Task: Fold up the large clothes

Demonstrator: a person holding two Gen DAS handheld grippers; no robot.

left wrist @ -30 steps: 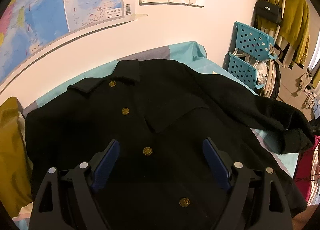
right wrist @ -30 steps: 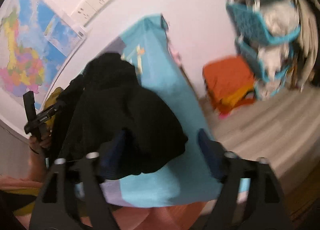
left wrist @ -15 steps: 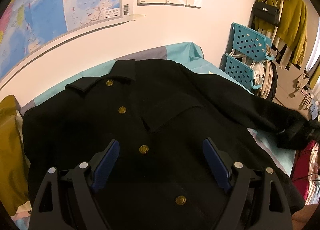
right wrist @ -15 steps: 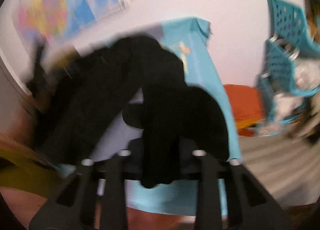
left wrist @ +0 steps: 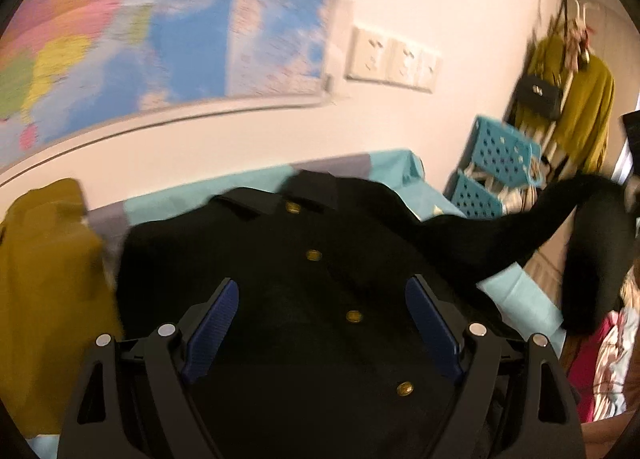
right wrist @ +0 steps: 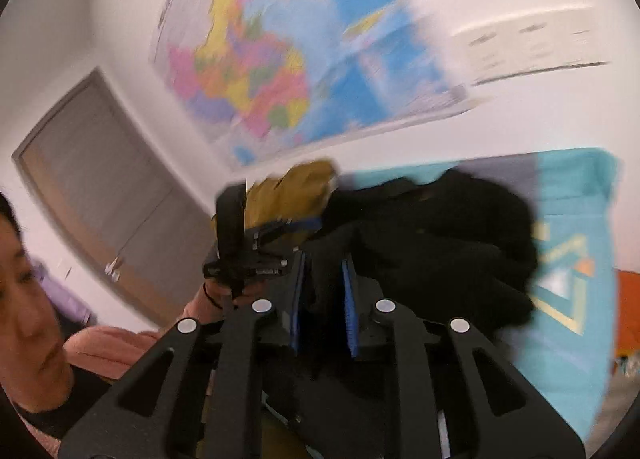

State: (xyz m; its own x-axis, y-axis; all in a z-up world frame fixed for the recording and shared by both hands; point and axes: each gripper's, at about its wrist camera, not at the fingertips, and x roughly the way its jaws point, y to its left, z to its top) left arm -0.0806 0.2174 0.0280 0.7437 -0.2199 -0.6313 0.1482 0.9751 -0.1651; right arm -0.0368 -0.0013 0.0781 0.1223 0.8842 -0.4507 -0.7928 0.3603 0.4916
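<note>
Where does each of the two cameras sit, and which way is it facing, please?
Left wrist: on the left gripper, open above the black coat, facing the map wall and teal baskets; only its own fingers show.
Right wrist: on the right gripper, its jaws opening with the coat's sleeve between them, facing the map wall; the person's hand holding the left gripper shows.
Shared: coat, map, mustard garment, teal cloth.

Coat [left wrist: 304, 299] covers most of bed [left wrist: 520, 291]. Lifted sleeve [left wrist: 520, 227] spans air on right, blocking passage there. Mustard cloth [left wrist: 44, 259] crowds left edge. Wall [left wrist: 460, 19] closes far side; baskets [left wrist: 500, 155] stand right of bed. Air above coat's middle free.
</note>
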